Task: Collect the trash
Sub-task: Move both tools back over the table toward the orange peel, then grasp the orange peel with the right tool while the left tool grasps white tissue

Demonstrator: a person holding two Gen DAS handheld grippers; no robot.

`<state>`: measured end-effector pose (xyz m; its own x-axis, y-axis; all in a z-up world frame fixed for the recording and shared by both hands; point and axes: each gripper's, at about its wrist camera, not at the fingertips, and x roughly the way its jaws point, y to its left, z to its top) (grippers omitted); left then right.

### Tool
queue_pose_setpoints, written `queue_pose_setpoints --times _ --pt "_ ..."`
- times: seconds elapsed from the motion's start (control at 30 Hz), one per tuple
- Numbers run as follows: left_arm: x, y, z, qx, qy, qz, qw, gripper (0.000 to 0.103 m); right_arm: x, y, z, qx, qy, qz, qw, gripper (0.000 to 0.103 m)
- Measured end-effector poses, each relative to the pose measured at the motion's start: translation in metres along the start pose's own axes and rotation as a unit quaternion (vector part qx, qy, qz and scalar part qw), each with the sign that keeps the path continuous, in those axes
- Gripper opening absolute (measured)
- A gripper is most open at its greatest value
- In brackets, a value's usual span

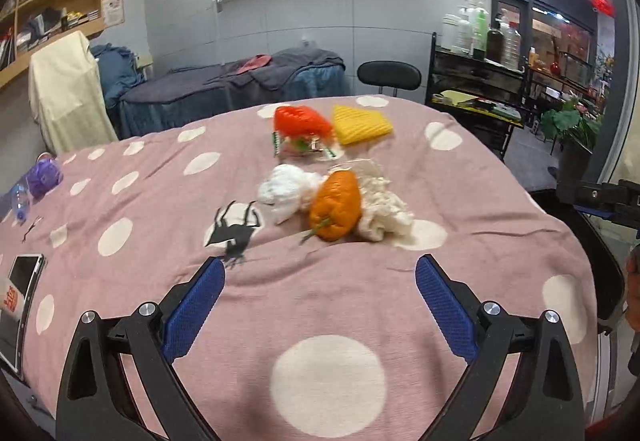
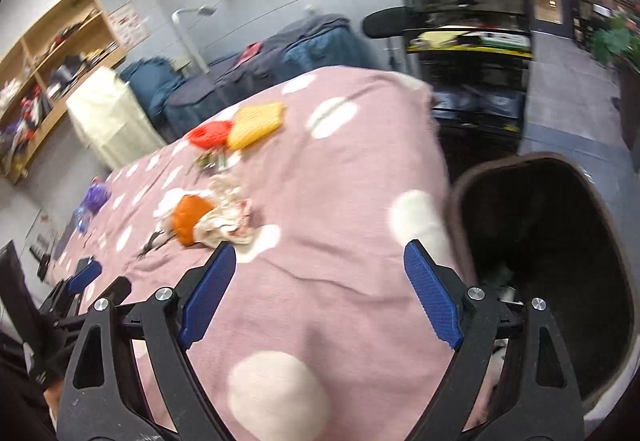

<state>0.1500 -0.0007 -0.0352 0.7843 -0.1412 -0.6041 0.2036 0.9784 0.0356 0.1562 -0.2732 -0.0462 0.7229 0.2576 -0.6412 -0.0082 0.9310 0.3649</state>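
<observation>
On the pink dotted cloth (image 1: pixel 360 301) lies an orange toy pepper (image 1: pixel 336 207) between a white crumpled wad (image 1: pixel 282 193) and a cream crumpled wad (image 1: pixel 384 209). Behind them rests a snack wrapper (image 1: pixel 304 149), then a red toy (image 1: pixel 302 121) and a yellow ridged toy (image 1: pixel 362 125). My left gripper (image 1: pixel 320 273) hovers open over the cloth, short of the pepper, nothing between its blue pads. My right gripper (image 2: pixel 320 261) is open and empty above the cloth (image 2: pixel 320 181), with the pepper (image 2: pixel 188 219) and cream wad (image 2: pixel 228 221) ahead to its left. The left gripper (image 2: pixel 84 277) shows at the left edge.
A dark brown bin (image 2: pixel 560 261) stands beside the table's right edge, some scraps at its bottom. A purple ball (image 1: pixel 44 173), a plastic bottle (image 1: pixel 18 201) and a phone (image 1: pixel 24 281) lie at the table's left. A black chair (image 1: pixel 388 75) and a cart (image 1: pixel 476 81) stand behind.
</observation>
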Motion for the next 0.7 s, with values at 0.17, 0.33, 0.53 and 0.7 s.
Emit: queue_pose_setpoints --times 0.17,0.33,0.53,0.7 --pt "0.019 0.04 0.004 -0.033 0.021 -0.019 0.9991 0.094 0.031 0.044 0.009 -0.061 0.03 0.032 0.997 0.085" --pt "0.028 0.056 0.007 -0.04 0.028 -0.021 0.9986 0.091 0.06 0.081 0.016 -0.093 0.064 0.069 0.991 0.085" --pt "0.037 0.083 0.014 -0.052 0.032 0.004 0.9981 0.089 0.092 0.137 0.019 -0.152 0.091 0.104 0.979 0.079" --pt "0.04 0.104 0.017 -0.064 0.035 0.02 0.9971 0.088 0.131 0.17 0.022 -0.175 0.12 0.094 0.973 0.072"
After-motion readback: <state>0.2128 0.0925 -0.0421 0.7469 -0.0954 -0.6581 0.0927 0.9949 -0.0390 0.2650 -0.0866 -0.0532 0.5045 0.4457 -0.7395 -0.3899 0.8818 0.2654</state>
